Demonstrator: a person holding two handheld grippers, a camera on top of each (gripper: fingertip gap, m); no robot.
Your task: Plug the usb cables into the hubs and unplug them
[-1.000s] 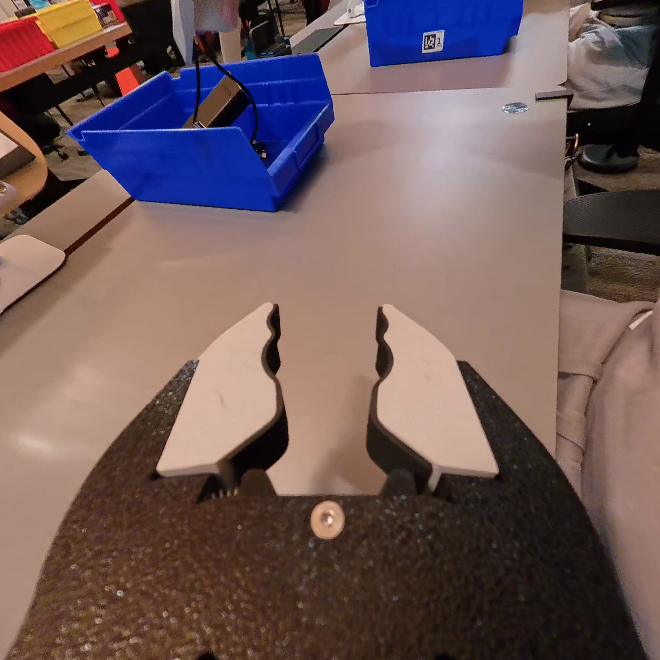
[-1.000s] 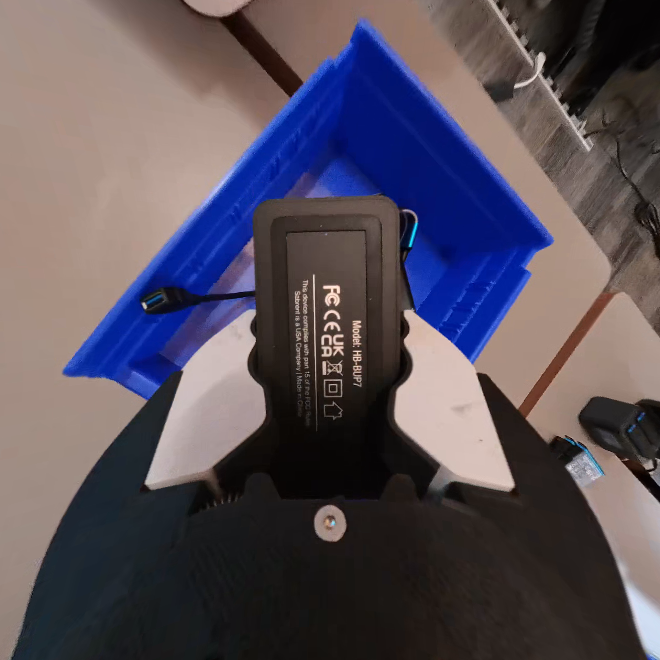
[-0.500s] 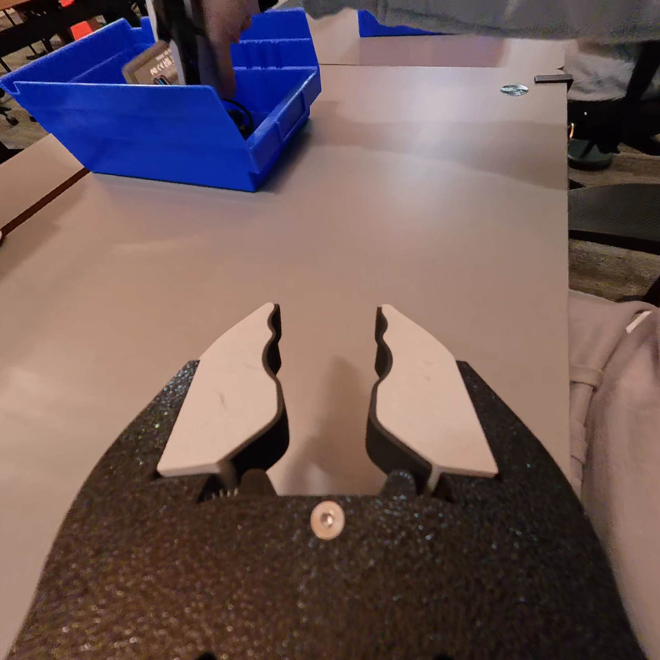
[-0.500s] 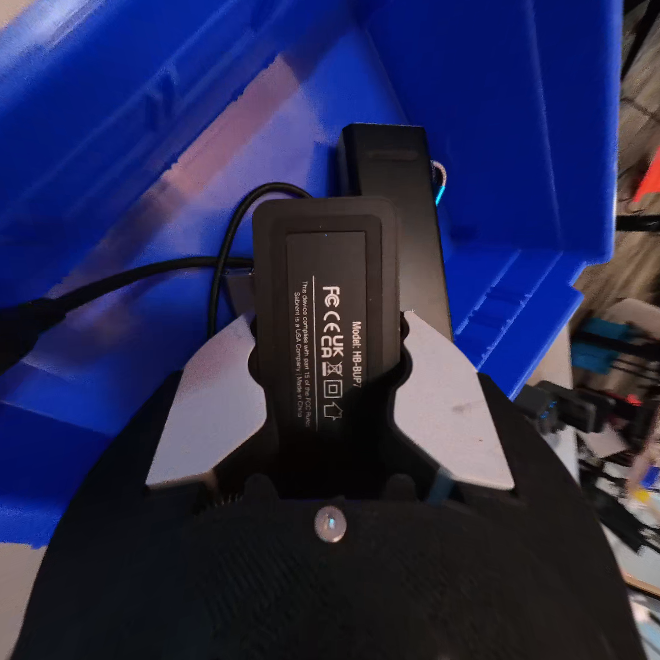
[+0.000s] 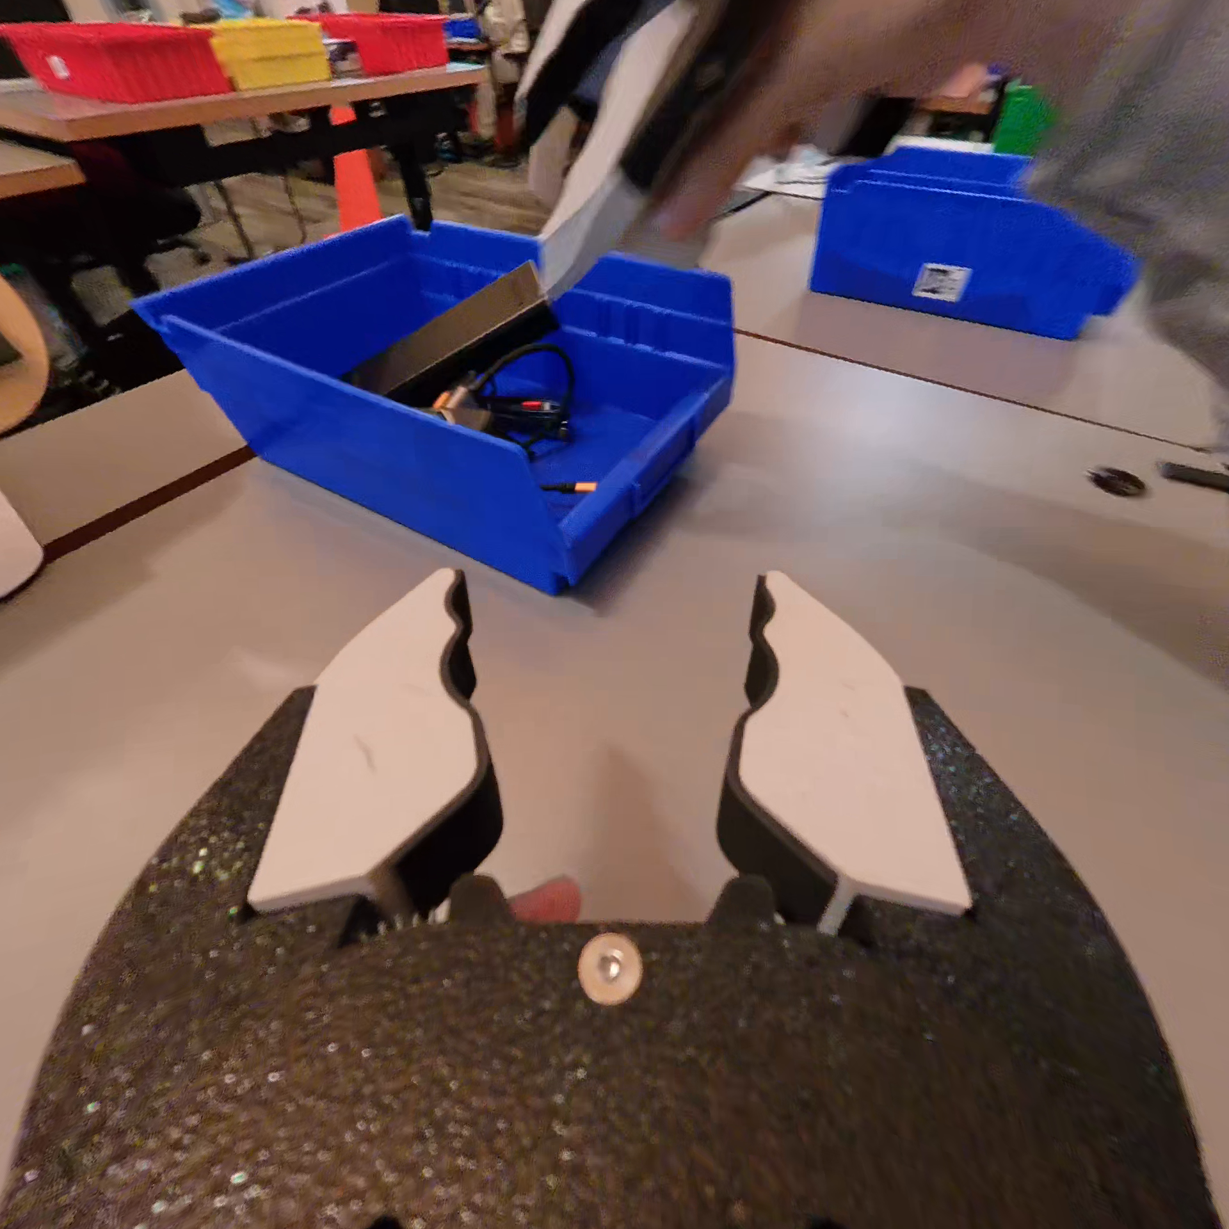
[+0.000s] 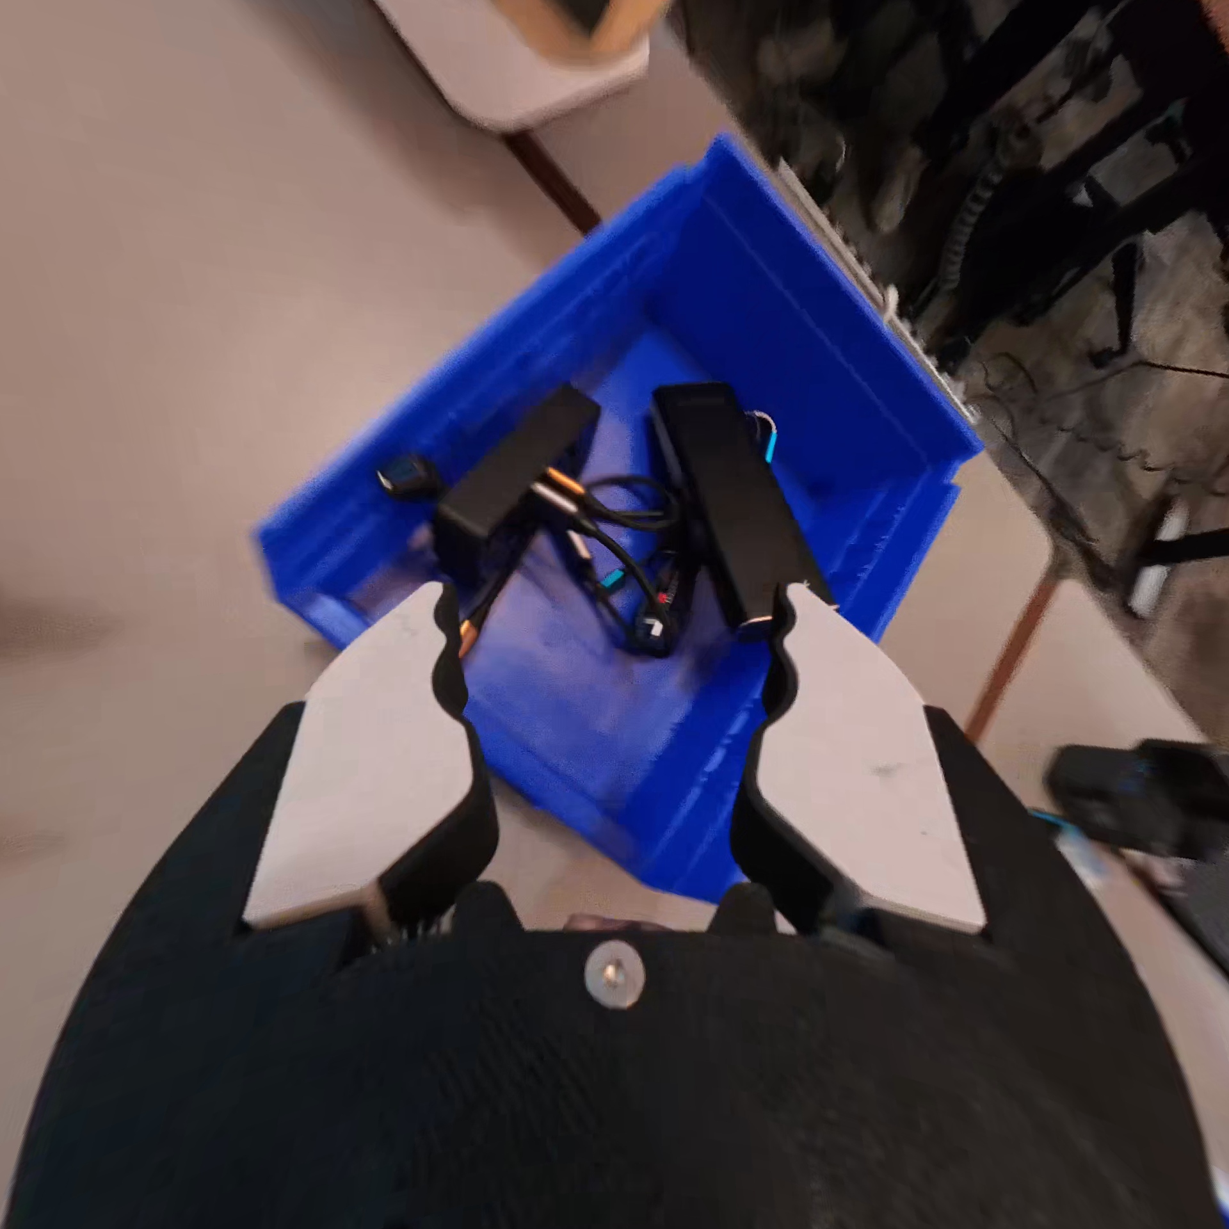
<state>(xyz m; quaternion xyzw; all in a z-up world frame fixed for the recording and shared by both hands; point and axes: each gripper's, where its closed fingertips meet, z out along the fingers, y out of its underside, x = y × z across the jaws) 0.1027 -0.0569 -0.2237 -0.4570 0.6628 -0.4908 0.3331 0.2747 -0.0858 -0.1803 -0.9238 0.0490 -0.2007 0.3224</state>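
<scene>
Inside the blue bin (image 6: 785,319) near the surface's (image 5: 864,598) far left edge, both hubs (image 6: 725,492) and loose cables (image 6: 625,525) just sit. Right tool (image 6: 612,612) hovers above, jaws apart, empty; left tool (image 5: 608,602) too, in front of the bin. Looks like the grab-a-hub stage; next needs a clean pinch on one hub.

left claw (image 5: 610,592): black, grey fingers | sleeve (image 5: 1144,113): grey, seemingly

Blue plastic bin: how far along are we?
Both black rectangular USB hubs lie in the blue plastic bin among loose black cables. Right tool and left tool are open, empty. No plugged-in cable is clearly visible; plugging looks outstanding.
</scene>
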